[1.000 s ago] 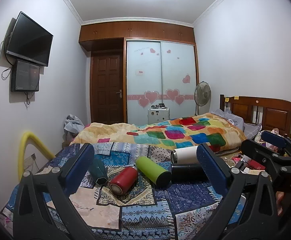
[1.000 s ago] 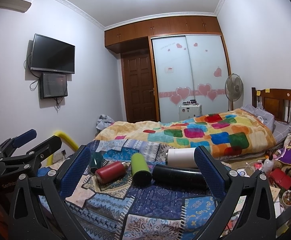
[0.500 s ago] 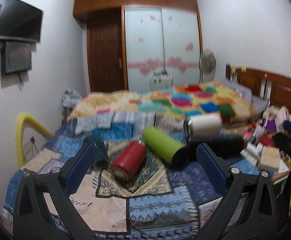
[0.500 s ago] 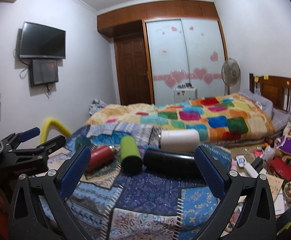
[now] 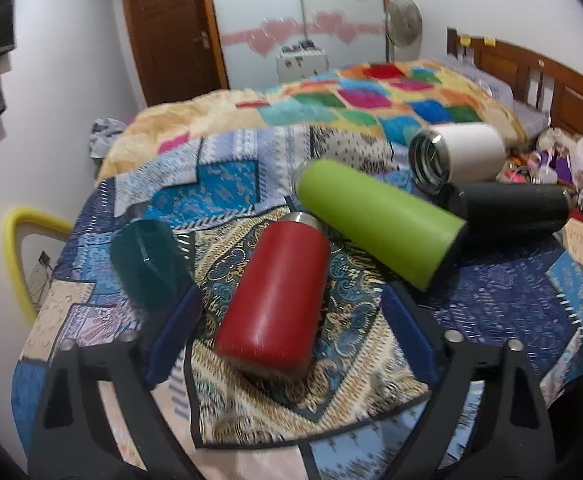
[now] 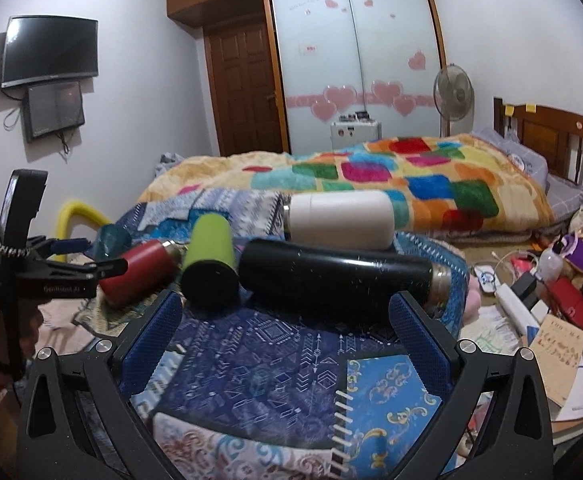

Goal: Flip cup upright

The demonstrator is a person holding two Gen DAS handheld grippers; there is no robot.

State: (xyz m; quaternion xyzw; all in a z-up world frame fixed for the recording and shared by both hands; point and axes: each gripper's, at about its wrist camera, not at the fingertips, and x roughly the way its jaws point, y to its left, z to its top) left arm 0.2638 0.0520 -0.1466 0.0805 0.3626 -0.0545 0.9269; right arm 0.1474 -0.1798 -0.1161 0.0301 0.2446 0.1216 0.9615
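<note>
Several cups lie on their sides on a patchwork cloth: a red cup (image 5: 275, 296), a green cup (image 5: 375, 220), a black cup (image 5: 511, 216), a white cup (image 5: 455, 156) and a dark teal cup (image 5: 147, 264). My left gripper (image 5: 289, 320) is open, its blue pads on either side of the red cup's near end. My right gripper (image 6: 287, 322) is open and empty, just in front of the black cup (image 6: 331, 276). The right wrist view also shows the red cup (image 6: 139, 272), the green cup (image 6: 209, 264), the white cup (image 6: 339, 216) and the left gripper (image 6: 71, 258).
A bed with a colourful quilt (image 6: 391, 176) lies behind the cups. Clutter, papers and boxes (image 6: 551, 312) fill the floor at right. A yellow curved tube (image 5: 15, 240) stands at the left edge. A TV (image 6: 49, 52) hangs on the left wall.
My left gripper has moved forward and down until its pads flank the red cup. My right gripper has moved closer to the black cup.
</note>
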